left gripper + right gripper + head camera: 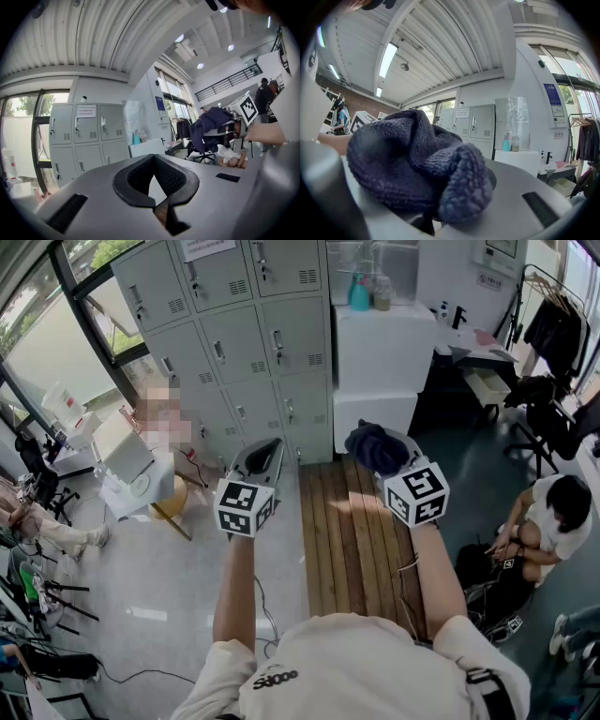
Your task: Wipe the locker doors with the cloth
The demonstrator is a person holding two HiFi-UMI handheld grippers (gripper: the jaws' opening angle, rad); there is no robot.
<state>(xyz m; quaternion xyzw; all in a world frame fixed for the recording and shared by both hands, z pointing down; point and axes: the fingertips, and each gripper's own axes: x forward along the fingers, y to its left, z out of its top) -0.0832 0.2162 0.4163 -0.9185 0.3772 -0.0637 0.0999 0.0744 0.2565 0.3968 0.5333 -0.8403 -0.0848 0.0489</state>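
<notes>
My right gripper (385,458) is clamped on the cloth (412,164), a dark blue, nubbly rag. The rag is bunched up and spills over both jaws, so the pads are buried in it and I can only tell that they are closed on the fabric. A fat fold hangs down over the front of the tool. In the right gripper view it fills most of the lower left, with the lockers (239,343) showing behind it, well apart from it.

My left gripper (157,186) has nothing in it. Its black ribbed jaws are drawn together with the tips meeting, and they leave only a bowed gap between them. Through that gap I see a bit of white and a bit of wooden boarding.

Both tools are held up side by side in front of the lockers and touch none of the doors. The left one is lined up with the bottom row of doors and the right one sits just right of the lockers' edge.

The lockers are grey, with small handles and vent slots. A strip of wooden boards (356,540) runs out from their foot, below my right arm. A white cabinet (384,352) stands against the lockers' right side, with bottles (360,292) on top.
</notes>
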